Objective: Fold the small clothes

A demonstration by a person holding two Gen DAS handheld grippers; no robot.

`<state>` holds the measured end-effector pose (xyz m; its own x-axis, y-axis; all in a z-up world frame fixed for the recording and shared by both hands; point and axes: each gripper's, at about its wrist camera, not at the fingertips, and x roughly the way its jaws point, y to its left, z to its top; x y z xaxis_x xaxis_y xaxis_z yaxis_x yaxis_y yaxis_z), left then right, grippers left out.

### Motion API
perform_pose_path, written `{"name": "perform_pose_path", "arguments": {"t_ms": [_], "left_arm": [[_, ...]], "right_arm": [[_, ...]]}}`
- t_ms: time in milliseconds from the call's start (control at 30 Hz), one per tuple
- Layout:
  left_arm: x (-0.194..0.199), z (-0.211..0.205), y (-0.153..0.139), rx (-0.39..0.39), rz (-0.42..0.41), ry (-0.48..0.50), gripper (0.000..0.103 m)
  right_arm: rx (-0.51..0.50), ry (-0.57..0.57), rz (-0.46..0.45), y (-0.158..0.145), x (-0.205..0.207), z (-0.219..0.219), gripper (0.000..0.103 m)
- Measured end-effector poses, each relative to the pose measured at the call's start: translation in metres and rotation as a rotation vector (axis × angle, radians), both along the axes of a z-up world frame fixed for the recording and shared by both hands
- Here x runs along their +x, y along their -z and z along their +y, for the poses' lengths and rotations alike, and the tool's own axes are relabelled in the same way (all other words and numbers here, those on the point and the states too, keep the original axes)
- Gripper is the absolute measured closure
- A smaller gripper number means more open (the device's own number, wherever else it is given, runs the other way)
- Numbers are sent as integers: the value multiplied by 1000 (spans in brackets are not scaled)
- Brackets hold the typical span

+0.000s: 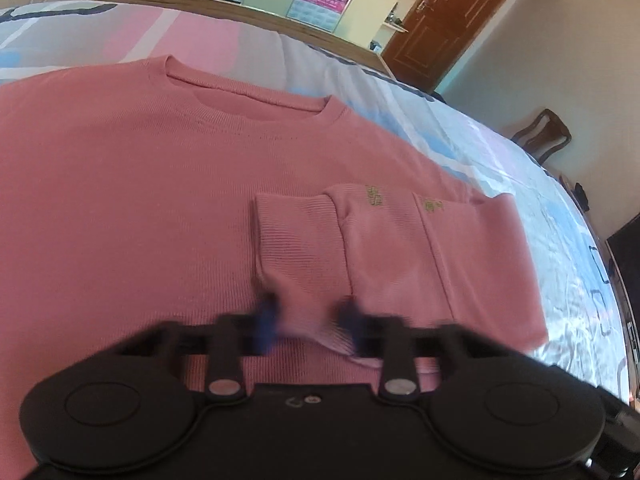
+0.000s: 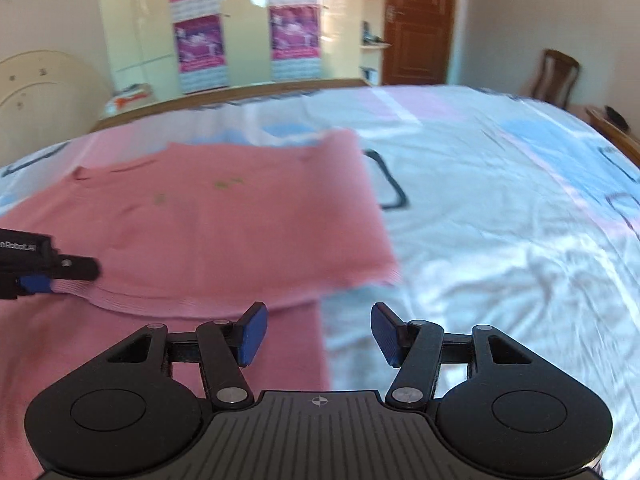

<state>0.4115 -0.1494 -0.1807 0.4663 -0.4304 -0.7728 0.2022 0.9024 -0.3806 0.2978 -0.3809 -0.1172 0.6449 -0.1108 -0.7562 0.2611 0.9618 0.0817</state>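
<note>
Though blurred in its own view, left gripper [image 1: 308, 318] narrow, with blue pads [image 1: 264, 320] squeezing the near end of the ribbed cuff [image 1: 296, 236]. Cuff cloth bunched up between the pads and lifted a little off the front of the pink sweater [image 1: 140, 200]. Sweater spread flat on the bed sheet [image 1: 540, 208], neck hole [image 1: 248, 92] at the far side, toward the wooden bed end [image 2: 240, 94]. One sleeve [image 1: 400, 248] folded across the front, cuff near the middle, two small green marks [image 1: 374, 196] along its far edge.

Right gripper [image 2: 318, 332] about half wide, nothing between its blue pads [image 2: 252, 334]. Hanging right over the sweater's side edge: left pad above pink cloth, right pad above bare sheet. Not touching either, as far as can be told.

Lots of open sheet to the right of the sweater, wrinkled, white with pink and blue patches and dark outlines. More sheet past the neck hole, up to the bed end. Sweater's right edge straight, with the folded sleeve's outer corner [image 2: 384, 272] poking a bit past it.

Past the bed: tall cream wardrobe [image 2: 240, 32] with purple posters, shut. Brown door [image 2: 418, 20], shut. Small wall shelves [image 2: 374, 20] beside the door, holding a few little things too blurry to name. Wooden chair [image 2: 556, 76] by the right wall.
</note>
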Motion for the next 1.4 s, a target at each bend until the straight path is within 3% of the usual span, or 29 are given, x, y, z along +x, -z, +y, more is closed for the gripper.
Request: {"name": "perform_pose_path", "arguments": {"t_ms": [33,167,300,433,567,600,667,767,833,933,1033,1100,1133,1200,1300,1400], "left_arm": [[1,-1,0,-11,-3,6,93],[-1,3,-14,-65,-32,-3,96],[1,31,-59,-149,-118,-54,96],[1,64,-88,-139,-210,-111,96],[-6,96,-80,-63,-221,-175,96],[-6,103,-76,-53,-206,-197,96],[-6,113,-59,6,-187,-227,96],[-4,121,-41,43,-133,-244,96],[-5,120,-33,71,-119,-233,96],[-3,114,-20,104,-88,-218,95],[-1,118,-27,153,-122,-223,78],[-10,125,-40,168,-174,-286,68],[-15,125,-46,164,-206,-303,62],[-17,119,-57,175,-252,-274,60],[-7,97,-58,159,-245,-196,58],[8,78,-44,150,-198,-178,57]], "right_arm": [[5,11,6,2,0,-4,46],[-7,23,18,8,7,-11,46],[-10,27,22,13,12,-8,46],[-1,22,8,14,26,-6,46],[-3,7,-22,11,43,-1,46],[-11,-3,-22,12,46,1,50],[-11,-18,-10,14,52,2,84],[0,-18,-1,17,52,-1,92],[-21,14,4,19,49,-7,92],[41,49,28,25,45,-20,92],[48,7,33,15,38,-19,91],[63,9,18,6,27,-22,84],[62,13,-3,1,21,-23,74],[41,8,-41,-9,18,-23,67],[24,-15,-58,-13,41,-20,65],[35,-40,-47,-6,77,-16,65]]}}
